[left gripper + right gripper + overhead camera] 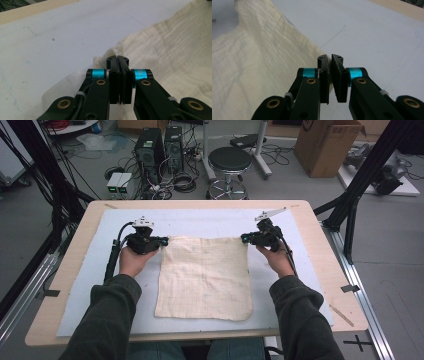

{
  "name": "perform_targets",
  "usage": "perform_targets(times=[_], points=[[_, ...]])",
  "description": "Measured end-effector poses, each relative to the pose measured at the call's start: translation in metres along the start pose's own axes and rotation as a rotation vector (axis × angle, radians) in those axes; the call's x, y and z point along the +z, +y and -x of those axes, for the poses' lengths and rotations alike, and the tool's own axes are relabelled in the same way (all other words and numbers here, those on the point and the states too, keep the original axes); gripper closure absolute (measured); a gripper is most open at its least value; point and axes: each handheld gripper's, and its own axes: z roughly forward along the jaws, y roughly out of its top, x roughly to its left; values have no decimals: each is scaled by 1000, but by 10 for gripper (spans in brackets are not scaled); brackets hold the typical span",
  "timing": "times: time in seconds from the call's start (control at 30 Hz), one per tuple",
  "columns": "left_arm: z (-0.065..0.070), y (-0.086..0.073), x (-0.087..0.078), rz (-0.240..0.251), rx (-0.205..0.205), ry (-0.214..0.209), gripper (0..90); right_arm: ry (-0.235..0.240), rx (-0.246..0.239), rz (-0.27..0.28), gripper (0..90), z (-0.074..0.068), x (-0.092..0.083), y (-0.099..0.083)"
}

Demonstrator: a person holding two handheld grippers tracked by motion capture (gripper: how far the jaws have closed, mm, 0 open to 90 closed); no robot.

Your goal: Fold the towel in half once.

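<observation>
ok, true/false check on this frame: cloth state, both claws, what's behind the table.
1. The cloth lies spread flat on the white mat. True.
2. The left claw is wide open above bare mat. False: its jaws are shut at the cloth's corner.
3. The right claw sits at the cloth's edge with a narrow gap between its jaws. True.
4. The cloth is folded in half. False: it lies unfolded.
5. A black stool stands beyond the table. True.

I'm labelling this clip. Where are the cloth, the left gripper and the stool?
cloth (205, 277), high view, middle of the fabric.
left gripper (117, 61), left gripper view, between its fingertips.
stool (229, 158), high view, seat top.
</observation>
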Motion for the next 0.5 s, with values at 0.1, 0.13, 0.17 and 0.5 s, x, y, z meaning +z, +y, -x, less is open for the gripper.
perform_targets(times=[0.1,0.13,0.17,0.5], points=[[7,-4,-5,16,17,-5,876,8,-16,7,849,-5,-5,0],[9,-5,-7,8,36,-3,876,12,-18,9,849,-7,-7,-1],[11,-6,-9,6,49,-3,876,16,-19,15,849,-8,-9,-1],[23,-16,-26,38,88,-17,876,40,-39,48,849,-19,-23,-12]])
